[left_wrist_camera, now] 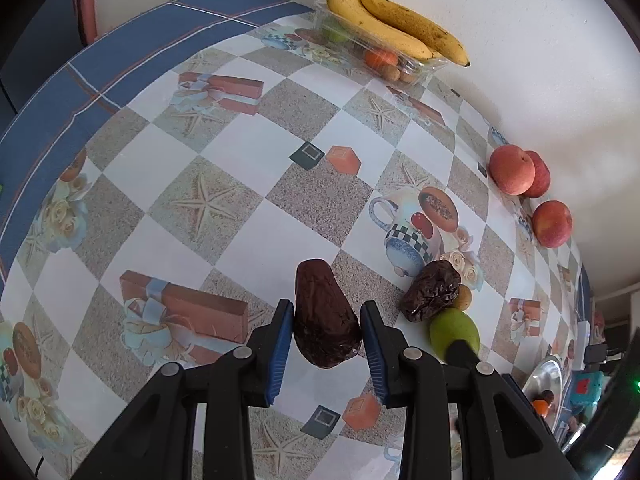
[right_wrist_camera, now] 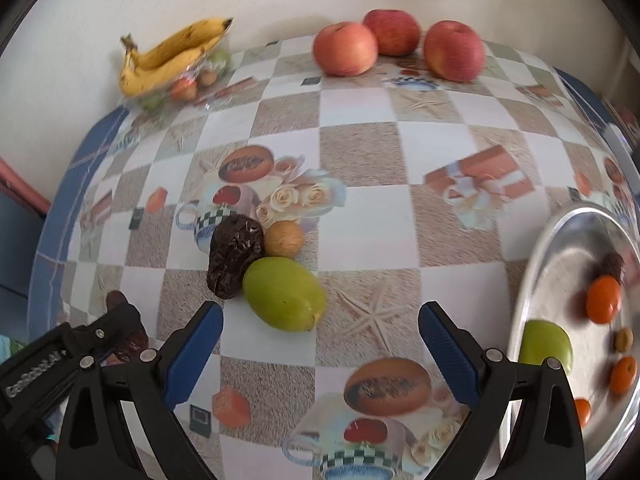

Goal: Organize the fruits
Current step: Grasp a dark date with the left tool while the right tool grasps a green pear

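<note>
My left gripper (left_wrist_camera: 328, 310) is shut on a dark brown wrinkled date (left_wrist_camera: 326, 320), with both blue pads against its sides low over the tablecloth. To its right lie a second date (left_wrist_camera: 430, 292), a small tan fruit (left_wrist_camera: 464, 296) and a green fruit (left_wrist_camera: 454, 332). In the right wrist view my right gripper (right_wrist_camera: 322, 340) stands wide open with nothing between its fingers. The green fruit (right_wrist_camera: 284, 294) sits just ahead of it, toward the left finger. Behind that are the second date (right_wrist_camera: 234, 256) and the tan fruit (right_wrist_camera: 283, 239).
A metal plate (right_wrist_camera: 560, 240) at the right holds small orange fruits, a green fruit and dark ones. Three red apples (right_wrist_camera: 346, 48) stand by the far wall. Bananas (right_wrist_camera: 172, 60) lie on a clear plastic box of fruit. The left gripper's frame (right_wrist_camera: 72, 348) is at lower left.
</note>
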Tool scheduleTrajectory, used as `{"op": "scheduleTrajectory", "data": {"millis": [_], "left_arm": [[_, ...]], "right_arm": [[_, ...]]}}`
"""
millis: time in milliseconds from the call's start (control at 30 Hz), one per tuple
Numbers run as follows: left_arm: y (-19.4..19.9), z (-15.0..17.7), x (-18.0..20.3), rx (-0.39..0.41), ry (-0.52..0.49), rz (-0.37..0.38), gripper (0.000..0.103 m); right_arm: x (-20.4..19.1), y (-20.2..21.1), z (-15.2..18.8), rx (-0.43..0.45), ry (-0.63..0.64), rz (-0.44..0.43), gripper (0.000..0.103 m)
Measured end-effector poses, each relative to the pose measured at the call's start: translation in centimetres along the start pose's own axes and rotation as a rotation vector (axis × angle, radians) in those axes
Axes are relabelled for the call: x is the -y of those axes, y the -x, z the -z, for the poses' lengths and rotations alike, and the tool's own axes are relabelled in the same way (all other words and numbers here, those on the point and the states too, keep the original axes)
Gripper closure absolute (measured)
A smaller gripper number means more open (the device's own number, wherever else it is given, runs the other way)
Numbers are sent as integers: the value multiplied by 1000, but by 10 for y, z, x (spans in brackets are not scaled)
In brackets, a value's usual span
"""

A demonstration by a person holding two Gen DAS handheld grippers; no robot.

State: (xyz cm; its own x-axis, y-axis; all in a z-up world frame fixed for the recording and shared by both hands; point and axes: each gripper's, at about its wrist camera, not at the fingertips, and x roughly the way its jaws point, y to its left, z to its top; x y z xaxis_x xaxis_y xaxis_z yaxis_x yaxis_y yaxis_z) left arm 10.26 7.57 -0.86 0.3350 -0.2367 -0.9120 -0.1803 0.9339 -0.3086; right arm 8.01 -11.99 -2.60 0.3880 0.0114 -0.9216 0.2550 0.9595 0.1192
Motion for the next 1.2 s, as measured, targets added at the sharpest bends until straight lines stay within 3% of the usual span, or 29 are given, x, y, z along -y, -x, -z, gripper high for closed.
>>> {"op": "scheduleTrajectory", "data": {"millis": [167, 300, 400, 667, 933, 1000, 1100, 1133, 1200], "left_arm": [[-11, -4, 1, -4, -8, -8, 66], [-20, -7, -2, -20, 1, -19, 66], [-24, -8, -2, -24, 5, -17, 66], [-25, -10, -3, -29, 1, -12, 66], [-27, -11, 1, -34, -12, -8, 66], [-27, -11, 1, -33, -11, -6, 66], [-27, -11, 1, -34, -13, -5, 66], [-27, -11, 1, -34, -14, -3, 66], [-25, -11, 2, -33, -15, -1, 66]], "right_arm": [[2, -16, -2, -21, 55, 45, 4], [5, -28, -3, -45, 65, 20, 0], [-5, -35, -1, -28, 156, 94, 0], [-1, -31, 15, 126, 158, 74, 0], [-8, -30, 6, 54, 142, 60, 0], [-9, -24, 4, 69, 130, -3, 1], [-14, -16, 1, 97, 141, 18, 1], [-16, -14, -1, 101, 151, 21, 6], [-17, -16, -2, 77, 159, 4, 30]]}}
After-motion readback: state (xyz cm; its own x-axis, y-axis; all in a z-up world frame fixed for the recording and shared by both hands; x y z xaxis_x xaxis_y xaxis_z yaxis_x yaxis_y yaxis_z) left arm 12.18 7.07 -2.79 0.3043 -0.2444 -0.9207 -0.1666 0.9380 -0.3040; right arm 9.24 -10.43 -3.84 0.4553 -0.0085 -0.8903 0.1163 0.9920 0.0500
